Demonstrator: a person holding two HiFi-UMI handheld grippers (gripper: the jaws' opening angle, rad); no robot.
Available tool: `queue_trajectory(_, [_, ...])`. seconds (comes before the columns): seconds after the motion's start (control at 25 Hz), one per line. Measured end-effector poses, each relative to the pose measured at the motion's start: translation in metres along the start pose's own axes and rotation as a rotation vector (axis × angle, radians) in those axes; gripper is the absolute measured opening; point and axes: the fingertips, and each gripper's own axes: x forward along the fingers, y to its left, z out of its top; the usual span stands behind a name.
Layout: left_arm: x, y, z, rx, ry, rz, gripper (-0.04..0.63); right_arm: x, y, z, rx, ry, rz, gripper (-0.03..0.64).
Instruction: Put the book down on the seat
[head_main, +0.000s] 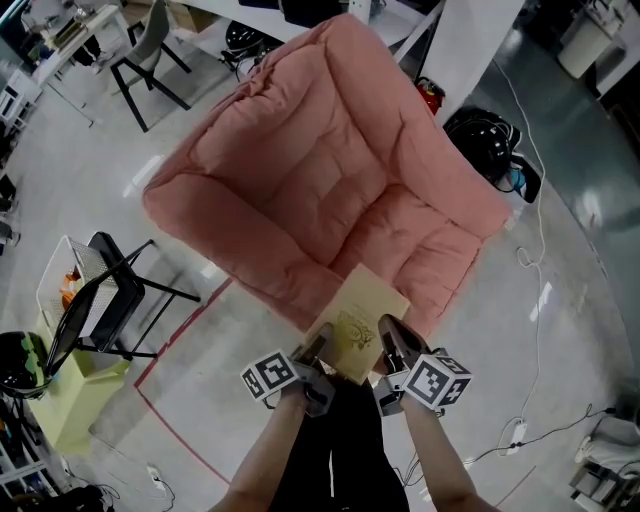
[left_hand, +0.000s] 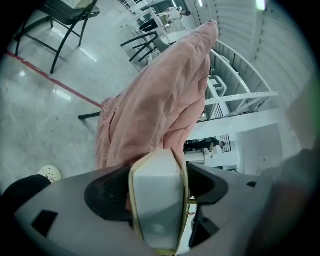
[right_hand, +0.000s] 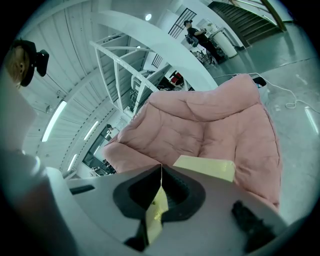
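A pale yellow book (head_main: 360, 318) hangs over the front edge of a big pink cushioned seat (head_main: 330, 170), held between my two grippers. In the head view my left gripper (head_main: 318, 348) is at the book's near left corner and my right gripper (head_main: 390, 338) at its near right edge. In the left gripper view the thick page block of the book (left_hand: 159, 200) stands between the jaws, with a slit of pink showing beside the left pad (left_hand: 112, 192), so that gripper is open around it. In the right gripper view the jaws (right_hand: 160, 192) pinch a thin yellow cover of the book (right_hand: 205, 167).
A black folding chair (head_main: 110, 290) and a yellow-green cabinet (head_main: 75, 385) stand to the left on the floor. A red tape line (head_main: 170, 345) runs past the seat's front. A black helmet (head_main: 485, 140) and white cables (head_main: 535, 250) lie to the right.
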Motion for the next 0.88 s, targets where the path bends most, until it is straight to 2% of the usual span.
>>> queue_trajectory(0.36, [-0.029,-0.002,0.006,0.034,-0.009,0.034,0.339,-0.009,0.012,0.000,0.003,0.001,0.006,0.013])
queue_trajectory(0.56, [-0.041,-0.016,0.010,0.057,-0.001,0.013,0.338,-0.015,0.020,-0.005,-0.051,0.036,0.000,0.014])
queue_trajectory(0.72, [-0.054,-0.035,0.013,0.062,0.012,-0.038,0.337,-0.023,0.035,-0.007,-0.062,0.049,0.010,0.014])
queue_trajectory(0.88, [-0.066,-0.046,0.014,0.076,0.023,-0.040,0.337,-0.030,0.046,-0.010,-0.072,0.060,0.014,0.014])
